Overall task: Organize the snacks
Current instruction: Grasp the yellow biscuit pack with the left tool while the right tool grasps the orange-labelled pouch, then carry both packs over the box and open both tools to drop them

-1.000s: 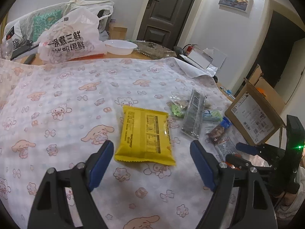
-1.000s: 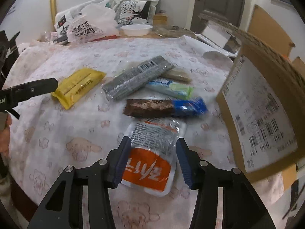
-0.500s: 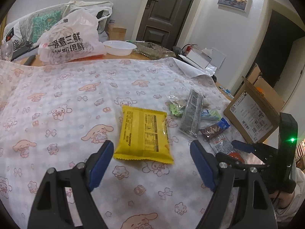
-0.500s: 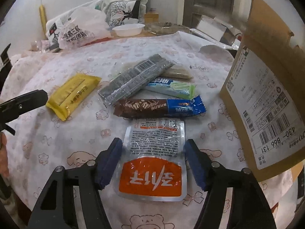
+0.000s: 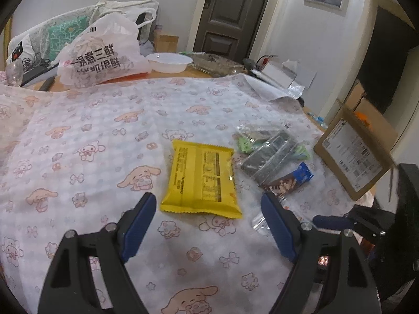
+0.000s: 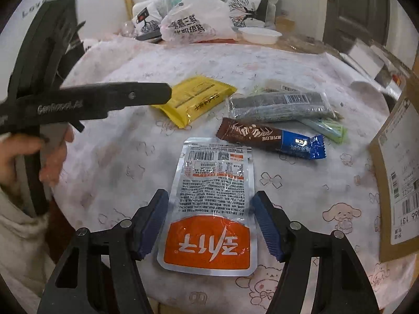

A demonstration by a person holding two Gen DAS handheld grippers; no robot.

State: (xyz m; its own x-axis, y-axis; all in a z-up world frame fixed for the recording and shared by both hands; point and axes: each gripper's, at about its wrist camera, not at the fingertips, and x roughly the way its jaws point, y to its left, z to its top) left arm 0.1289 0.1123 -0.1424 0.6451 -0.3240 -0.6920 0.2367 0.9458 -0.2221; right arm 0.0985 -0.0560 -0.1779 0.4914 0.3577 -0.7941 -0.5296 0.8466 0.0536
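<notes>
A yellow snack packet lies flat on the patterned tablecloth, just beyond my open left gripper. It also shows in the right wrist view. My right gripper is open, its jaws on either side of a silver pouch with an orange label, not closed on it. Beyond the pouch lie a brown and blue bar, a grey wrapped packet and a green packet. These snacks show right of the yellow packet in the left wrist view.
A cardboard box stands open at the table's right edge, also in the right wrist view. A white plastic bag, a tote bag and a white bowl sit at the far side. The left gripper's body crosses the right view.
The right gripper has opened wider and drawn back a little from the silver pouch. The left gripper has risen slightly over the yellow packet. No snack has moved.
</notes>
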